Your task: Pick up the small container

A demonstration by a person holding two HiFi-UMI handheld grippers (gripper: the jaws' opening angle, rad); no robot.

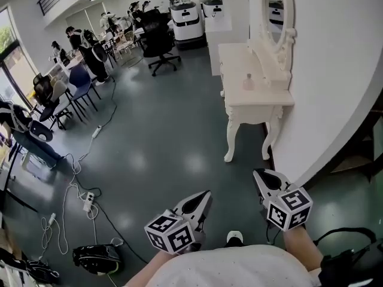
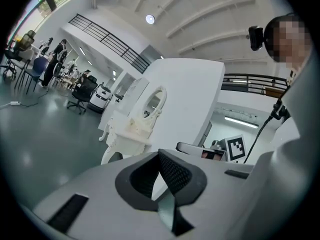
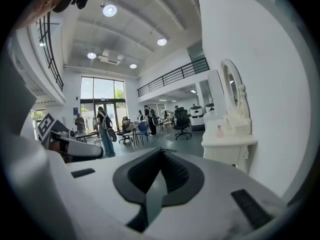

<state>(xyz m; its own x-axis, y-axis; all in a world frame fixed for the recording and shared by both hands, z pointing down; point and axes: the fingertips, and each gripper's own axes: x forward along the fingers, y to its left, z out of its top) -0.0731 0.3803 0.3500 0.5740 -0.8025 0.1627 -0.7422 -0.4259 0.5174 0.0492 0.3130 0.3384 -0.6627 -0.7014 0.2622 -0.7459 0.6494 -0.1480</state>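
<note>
- Head view: we're standing well back from the white dressing table. The small container sits on its top, just below the mirror. Left gripper & right gripper hang low in front of us, both well apart from it. Step in hand, we reckon: the approach, w/ nothing picked up yet.
- Left gripper view: jaws pressed together, nothing btwn them. Table shows far off; container too small to make out here.
- Right gripper view: jaws pressed together too, empty. Container visible on the tabletop, far ahead. Next move, as we judge it: walk up, spread one gripper's jaws, line them up either side of the container.
</note>
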